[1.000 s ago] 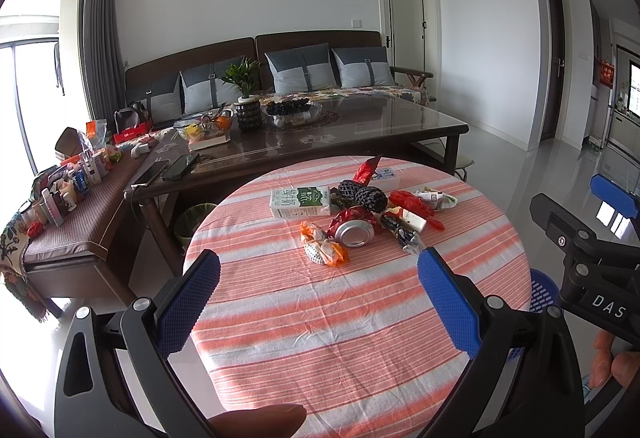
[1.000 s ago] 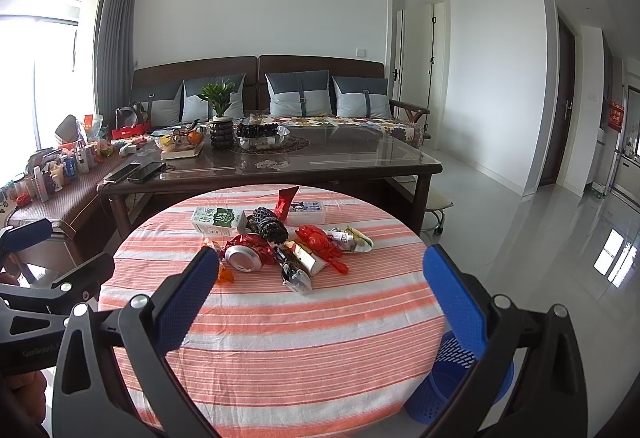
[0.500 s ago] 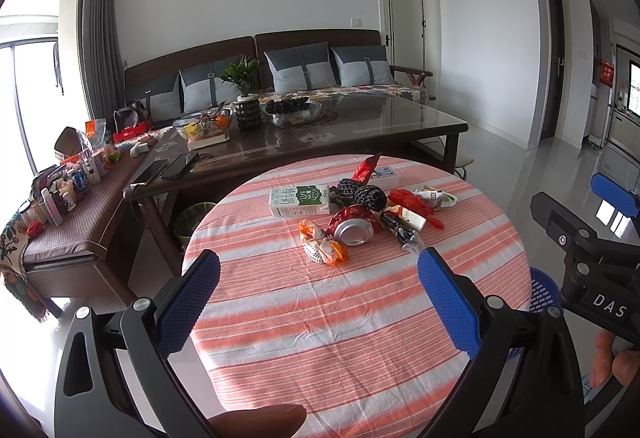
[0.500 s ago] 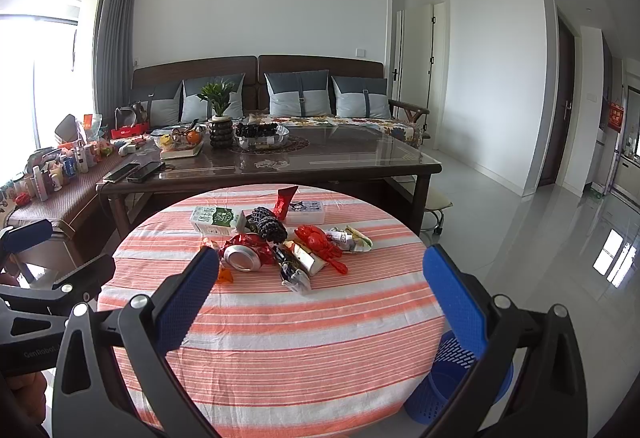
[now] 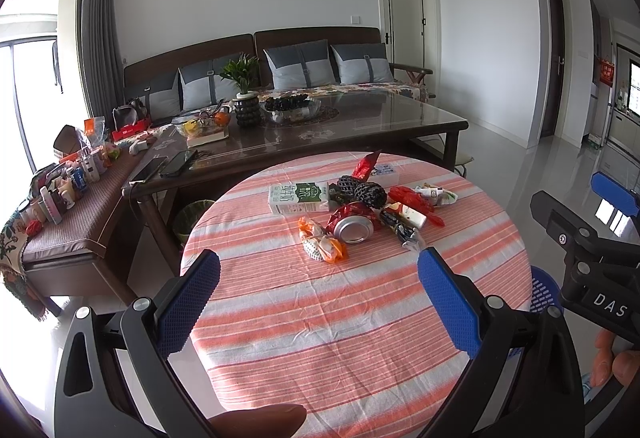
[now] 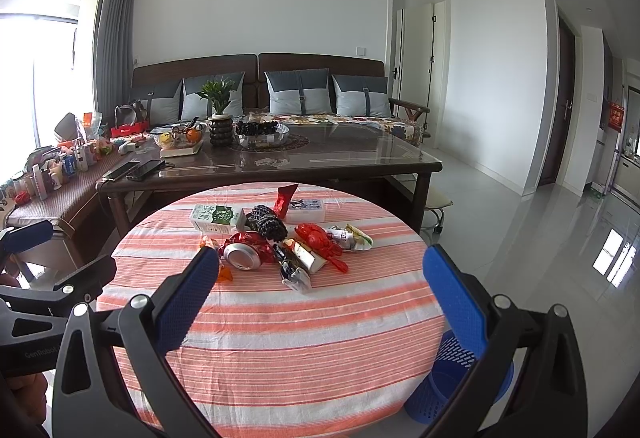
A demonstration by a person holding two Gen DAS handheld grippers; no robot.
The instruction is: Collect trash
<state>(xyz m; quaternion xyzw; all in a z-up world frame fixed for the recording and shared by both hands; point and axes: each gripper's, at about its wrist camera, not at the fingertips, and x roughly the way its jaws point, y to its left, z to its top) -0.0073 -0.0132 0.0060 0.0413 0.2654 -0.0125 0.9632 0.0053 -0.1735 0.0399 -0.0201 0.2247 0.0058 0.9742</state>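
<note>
Trash [image 5: 356, 213] heaped (wrappers, can) mid-table

A heap of trash lies at the far middle of the round striped desk [image 5: 360, 318]: a green-and-white milk carton [image 5: 298, 197] on its side, a crushed red can [image 5: 352, 226], a black mesh sleeve [image 5: 362, 189], and crumpled red wrappers [image 5: 412, 199]. A blue plastic slotted bin [image 6: 444, 386] stands on the floor, beside the desk.

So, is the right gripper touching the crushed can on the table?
Apart. In the right wrist view the right gripper is open and held back over the near tablecloth, bare stripes lying between it and the crushed can.
</note>
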